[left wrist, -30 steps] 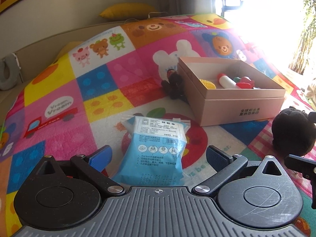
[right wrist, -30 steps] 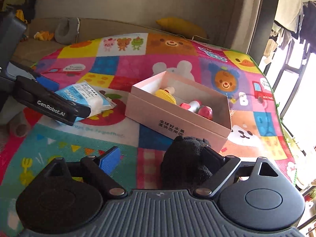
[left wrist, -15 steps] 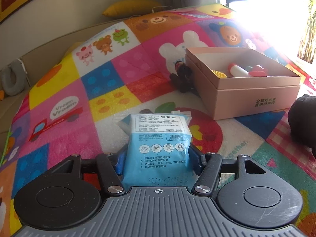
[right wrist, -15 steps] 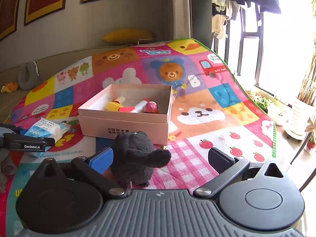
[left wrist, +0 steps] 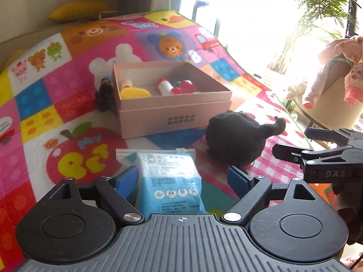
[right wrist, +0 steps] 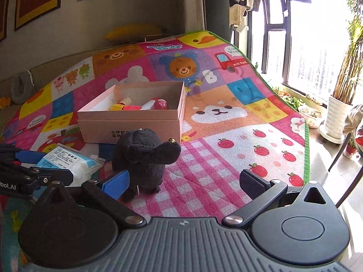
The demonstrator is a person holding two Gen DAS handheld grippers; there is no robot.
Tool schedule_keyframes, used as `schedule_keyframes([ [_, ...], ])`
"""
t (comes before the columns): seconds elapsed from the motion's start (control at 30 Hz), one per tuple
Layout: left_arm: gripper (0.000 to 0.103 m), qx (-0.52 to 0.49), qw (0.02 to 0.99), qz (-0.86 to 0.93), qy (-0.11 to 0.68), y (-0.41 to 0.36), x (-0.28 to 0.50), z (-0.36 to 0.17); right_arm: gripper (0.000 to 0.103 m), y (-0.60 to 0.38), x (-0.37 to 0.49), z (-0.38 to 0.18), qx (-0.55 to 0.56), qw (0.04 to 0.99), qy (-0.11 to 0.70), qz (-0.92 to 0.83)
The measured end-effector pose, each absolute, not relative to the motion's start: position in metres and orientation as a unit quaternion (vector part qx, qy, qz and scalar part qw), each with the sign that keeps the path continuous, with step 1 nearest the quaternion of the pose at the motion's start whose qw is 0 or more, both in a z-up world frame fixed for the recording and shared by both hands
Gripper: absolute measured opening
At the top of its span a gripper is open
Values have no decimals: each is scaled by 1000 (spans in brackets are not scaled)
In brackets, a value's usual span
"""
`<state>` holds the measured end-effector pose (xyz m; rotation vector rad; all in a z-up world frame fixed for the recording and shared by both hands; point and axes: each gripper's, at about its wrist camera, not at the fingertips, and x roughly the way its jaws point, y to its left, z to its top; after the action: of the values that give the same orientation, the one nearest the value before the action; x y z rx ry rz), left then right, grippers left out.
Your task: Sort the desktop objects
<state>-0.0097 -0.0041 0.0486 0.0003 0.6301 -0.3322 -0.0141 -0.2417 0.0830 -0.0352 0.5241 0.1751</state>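
Note:
A blue-and-white packet of masks (left wrist: 169, 181) lies on the colourful play mat between the fingers of my left gripper (left wrist: 181, 176), whose jaws are opening. The right pad stands clear of the packet. A black plush toy (left wrist: 236, 138) sits just beyond it, in front of the pink open box (left wrist: 172, 117). In the right wrist view the plush (right wrist: 145, 158) stands by the left finger of my right gripper (right wrist: 185, 179), which is wide open and holds nothing. The packet (right wrist: 68, 161) and left gripper (right wrist: 34, 172) show at the left there.
The box (right wrist: 129, 127) holds a yellow brush (left wrist: 135, 93), a white bottle (left wrist: 164, 86) and red toys. A small dark doll (left wrist: 105, 95) leans on its left side. The mat's green edge (right wrist: 306, 158) drops off at the right, with plant pots and a chair beyond.
The left gripper closed on the packet, carried it right toward the plush and box, and its jaws have since spread. The right gripper swung so the plush sits by its left finger.

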Motion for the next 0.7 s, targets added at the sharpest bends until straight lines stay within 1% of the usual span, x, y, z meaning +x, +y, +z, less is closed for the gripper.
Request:
schedule_keyframes([
  [0.03, 95, -1, 941, -158, 298, -1, -11, 55, 103, -240, -17, 85, -20, 963, 255, 87],
  [0.17, 96, 8, 956, -101, 276, 20, -5, 67, 103, -226, -26, 92, -17, 961, 249, 121],
  [0.3, 96, 25, 951, -63, 300, 32, 11, 56, 103, -193, -38, 96, -43, 955, 237, 176],
  [0.37, 96, 36, 948, -55, 310, 31, 15, 47, 99, -175, -42, 95, -74, 951, 235, 186],
  [0.43, 97, 43, 950, -47, 307, 31, 16, 41, 93, -166, -43, 94, -89, 947, 242, 192],
  [0.47, 97, 43, 950, -46, 304, 32, 16, 40, 91, -165, -42, 94, -90, 945, 247, 194],
  [0.57, 98, 44, 951, -49, 303, 33, 16, 39, 78, -166, -38, 93, -80, 938, 269, 204],
  [0.63, 98, 47, 951, -49, 301, 33, 17, 38, 61, -165, -30, 89, -66, 925, 303, 222],
  [0.7, 98, 44, 951, -52, 301, 34, 18, 37, 51, -162, -24, 85, -57, 912, 329, 239],
])
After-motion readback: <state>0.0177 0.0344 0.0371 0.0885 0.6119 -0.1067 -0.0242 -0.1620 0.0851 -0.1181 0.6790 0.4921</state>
